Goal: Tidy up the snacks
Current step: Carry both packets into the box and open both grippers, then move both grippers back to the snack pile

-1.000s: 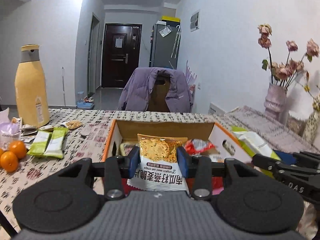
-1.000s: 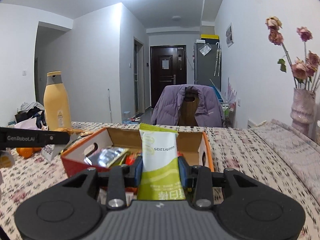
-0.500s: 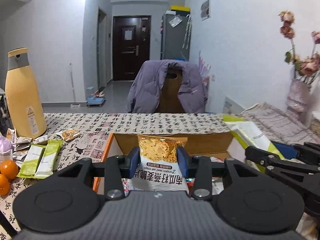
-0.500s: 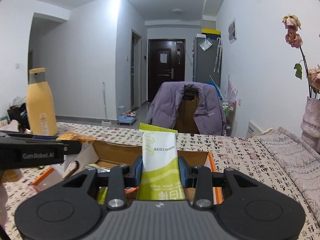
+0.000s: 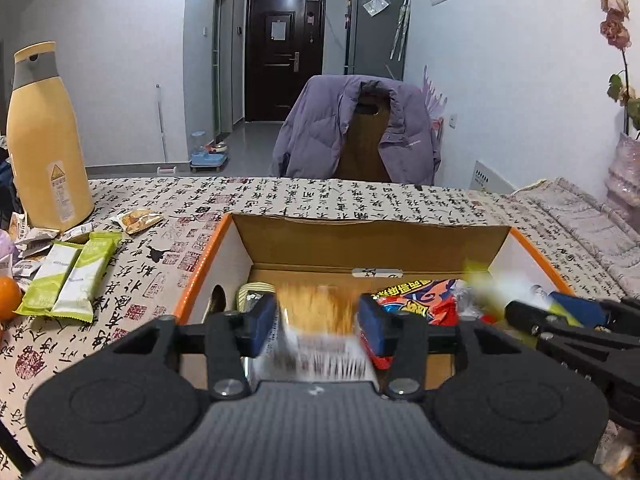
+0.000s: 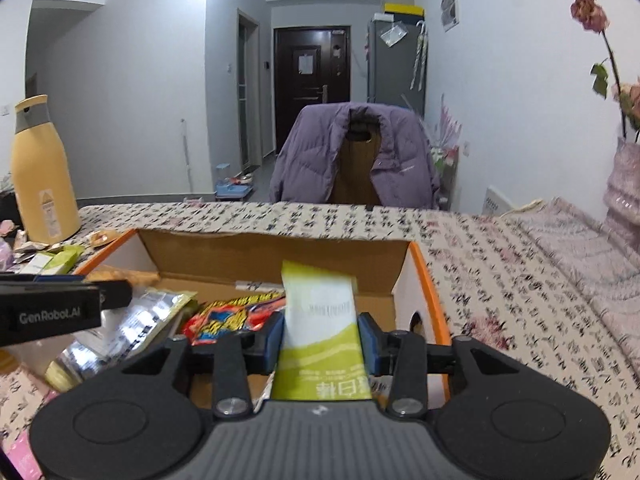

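While both tools hang over the cardboard box point(image 5: 372, 240), the left tool point(image 5: 318, 322) has just spread its jaws and its blurred orange crisp packet point(image 5: 316, 312) drops free between them. The right tool point(image 6: 320, 338), jaws easing apart, barely pinches the green bar point(image 6: 320, 320). Several packets already lie inside; two green bars point(image 5: 68, 276) and small wrappers wait near the table's left edge.

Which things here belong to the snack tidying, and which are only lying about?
For the job: cardboard box; orange snack packet between the just-opened left gripper jaws; green snack bar in the right gripper; two green bars on the table.

Lying about: yellow bottle; purple jacket; orange fruit.
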